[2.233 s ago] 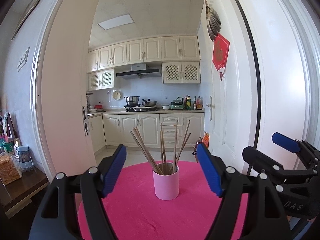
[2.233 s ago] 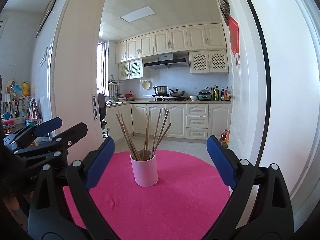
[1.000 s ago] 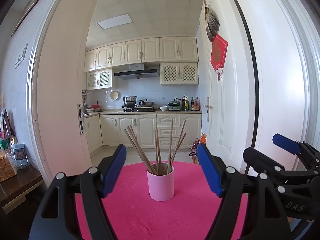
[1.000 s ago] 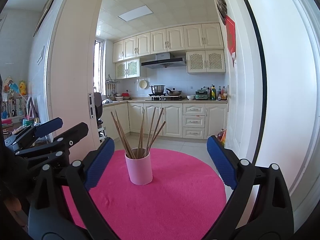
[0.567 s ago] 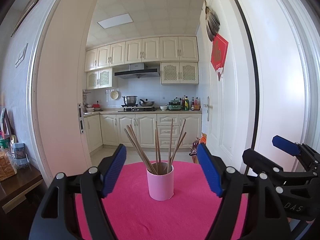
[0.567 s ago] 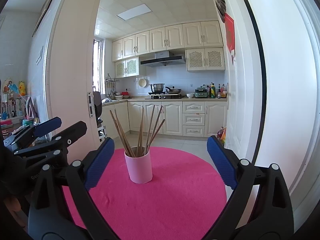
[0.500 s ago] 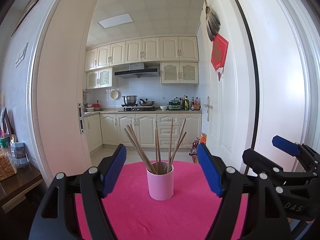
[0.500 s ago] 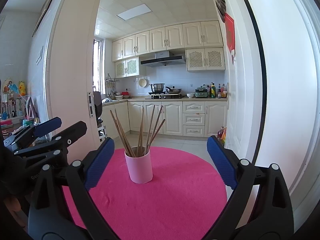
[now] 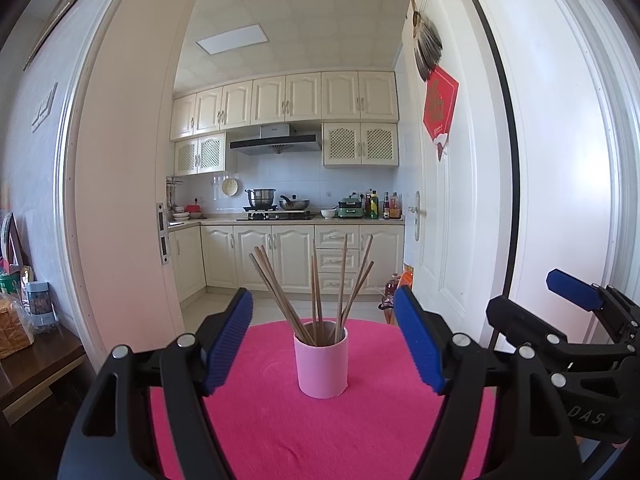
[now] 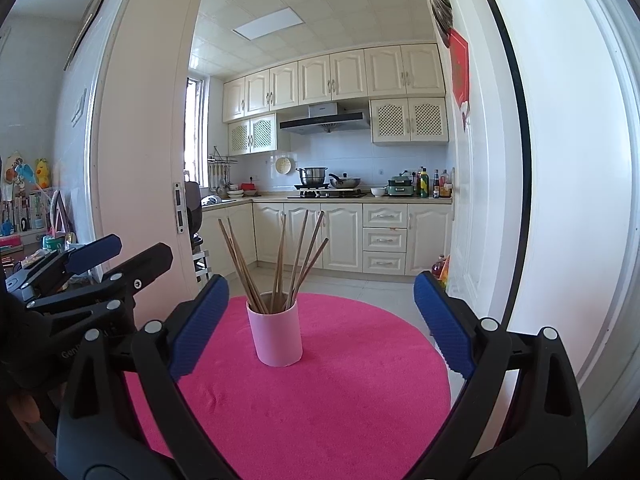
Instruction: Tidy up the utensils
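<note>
**Two open grippers facing a cup of chopsticks on a pink table**

A round table [image 9: 280, 432] covered in bright pink cloth is filling the lower view, with a cream kitchen showing through a doorway behind it. The left gripper [image 9: 324, 344] and right gripper [image 10: 320, 326] are both hovering side by side over the near edge, each with its blue-padded jaws standing wide apart and holding nothing.

A pale pink cup [image 9: 321, 362] is standing upright near the table's middle, ahead of both grippers and apart from them. Inside it, about eight wooden chopsticks [image 9: 316, 292] are leaning outward in a loose fan, tips down.

The chopsticks are probably light, stiff and smooth, so they may be slipping or rolling if pinched loosely; taking one by its upper shaft, above the rim, looks best. The cup seems light and could be tipping if a stick drags against it.
</note>
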A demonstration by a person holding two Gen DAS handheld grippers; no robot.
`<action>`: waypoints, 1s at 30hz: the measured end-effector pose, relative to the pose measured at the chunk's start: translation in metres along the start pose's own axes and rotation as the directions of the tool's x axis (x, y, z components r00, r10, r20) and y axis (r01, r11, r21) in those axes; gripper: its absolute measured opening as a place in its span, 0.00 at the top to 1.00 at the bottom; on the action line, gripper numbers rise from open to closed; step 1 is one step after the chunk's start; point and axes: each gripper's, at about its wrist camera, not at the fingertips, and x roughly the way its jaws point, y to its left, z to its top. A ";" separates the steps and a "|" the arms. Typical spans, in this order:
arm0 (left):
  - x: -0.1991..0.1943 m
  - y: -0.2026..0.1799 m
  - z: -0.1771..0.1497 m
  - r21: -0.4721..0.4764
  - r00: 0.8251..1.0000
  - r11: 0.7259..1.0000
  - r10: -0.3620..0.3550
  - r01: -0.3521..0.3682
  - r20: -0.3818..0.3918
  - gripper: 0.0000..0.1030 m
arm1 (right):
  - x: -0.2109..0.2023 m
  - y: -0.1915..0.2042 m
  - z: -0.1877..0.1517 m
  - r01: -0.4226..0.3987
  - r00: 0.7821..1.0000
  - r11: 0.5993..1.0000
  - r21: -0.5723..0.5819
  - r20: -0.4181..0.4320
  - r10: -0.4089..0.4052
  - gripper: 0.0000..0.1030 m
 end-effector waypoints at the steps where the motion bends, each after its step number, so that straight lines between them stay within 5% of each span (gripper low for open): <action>1: 0.000 0.000 0.000 0.001 1.000 1.000 0.001 -0.001 0.000 0.30 | 0.000 0.000 0.000 0.001 1.000 1.000 -0.001 0.000 -0.001 0.11; 30: 0.000 0.001 -0.001 -0.001 1.000 1.000 -0.002 0.002 -0.004 0.30 | -0.001 -0.002 -0.001 0.002 1.000 1.000 -0.001 -0.002 -0.002 0.11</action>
